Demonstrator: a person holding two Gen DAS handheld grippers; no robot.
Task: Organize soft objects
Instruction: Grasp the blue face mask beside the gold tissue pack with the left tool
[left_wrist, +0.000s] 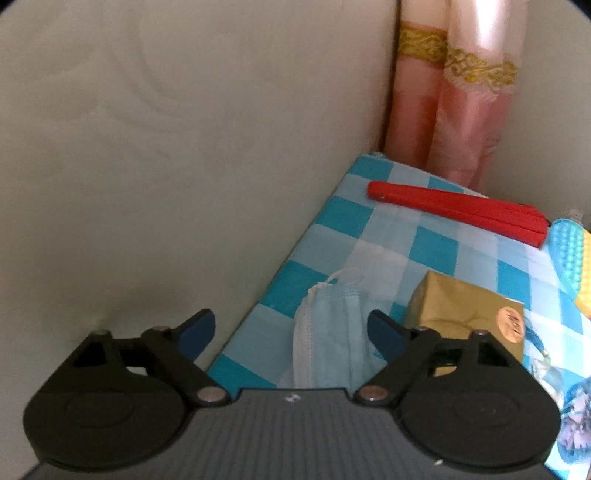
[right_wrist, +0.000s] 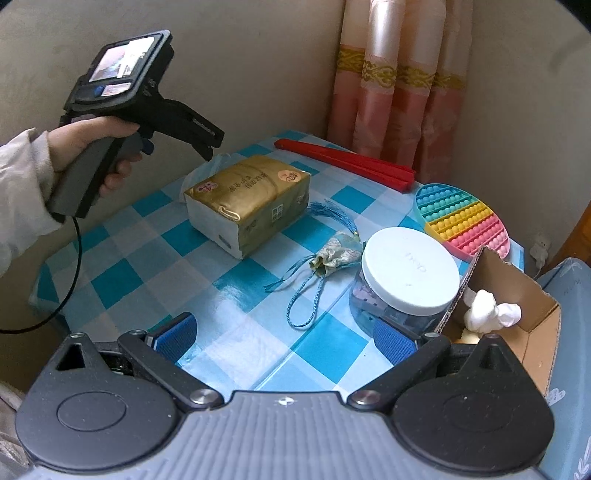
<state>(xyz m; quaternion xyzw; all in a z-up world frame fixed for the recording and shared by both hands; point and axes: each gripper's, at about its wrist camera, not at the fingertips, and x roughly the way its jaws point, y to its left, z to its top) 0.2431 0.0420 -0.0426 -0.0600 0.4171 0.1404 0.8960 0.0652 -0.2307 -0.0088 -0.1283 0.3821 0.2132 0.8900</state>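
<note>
A light blue face mask (left_wrist: 325, 332) lies crumpled near the left edge of the blue-and-white checked table (left_wrist: 436, 251). My left gripper (left_wrist: 291, 332) hovers over it, open, with the mask below the gap and the pads clear of it. Just right of the mask stands a gold tissue pack (left_wrist: 461, 314). In the right wrist view a hand holds the left gripper (right_wrist: 208, 147) above the far side of the tissue pack (right_wrist: 251, 199). My right gripper (right_wrist: 286, 339) stands open and empty over the table's near edge. A small brocade pouch (right_wrist: 332, 254) with a blue cord lies ahead of it.
A red folded fan (right_wrist: 347, 158) lies at the back by pink curtains (right_wrist: 395, 96). A rainbow bubble toy (right_wrist: 461, 218), a white-lidded jar (right_wrist: 410, 273) and a cardboard box (right_wrist: 532, 332) holding a white plush (right_wrist: 487, 310) stand at the right. A pale wall (left_wrist: 166, 147) borders the table's left.
</note>
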